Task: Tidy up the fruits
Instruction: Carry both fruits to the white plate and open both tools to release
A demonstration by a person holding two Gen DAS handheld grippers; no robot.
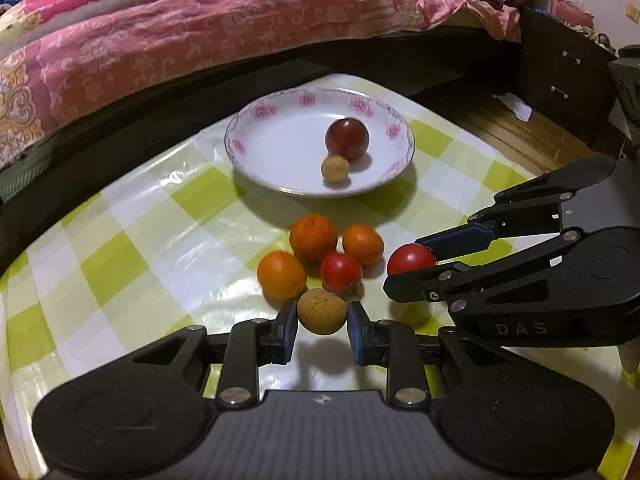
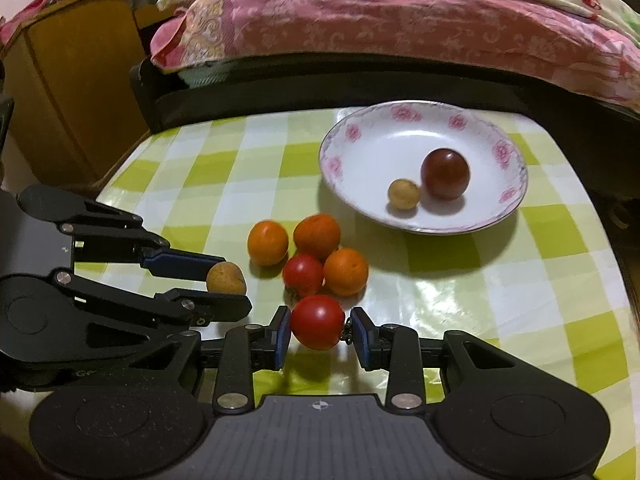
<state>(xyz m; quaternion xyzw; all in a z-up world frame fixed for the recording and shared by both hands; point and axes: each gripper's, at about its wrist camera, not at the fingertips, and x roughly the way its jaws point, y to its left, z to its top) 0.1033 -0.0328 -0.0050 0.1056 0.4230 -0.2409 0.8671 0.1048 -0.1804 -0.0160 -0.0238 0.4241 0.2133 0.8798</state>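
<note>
Fruit sits in two places on the worktop (image 1: 140, 240), which has a green and white check cloth. A white plate (image 1: 276, 152) with pink flowers on its rim holds two things: one dark red tomato (image 1: 347, 139) and one small tan longan (image 1: 335, 168), just beside each other.

In front of the plate is a little bunch of four fruits that touch: three orange fruits (image 1: 313, 237) and one red tomato (image 1: 341, 272).

The left gripper (image 1: 322, 326) has its fingers (image 1: 289, 330) closed narrow on a second tan longan (image 1: 322, 311), one blue pad on each side. This longan is just in front of the bunch.

The right gripper (image 2: 318, 330) has its fingers (image 2: 282, 334) closed narrow on a second red tomato (image 2: 317, 322), also just in front of the bunch.

So there are two longans, two red tomatoes, one dark tomato and three orange fruits.

Behind the worktop is a bed (image 1: 200, 32) with a pink flowered blanket. A dark drawer cabinet (image 1: 560, 76) stands at the far right.
</note>
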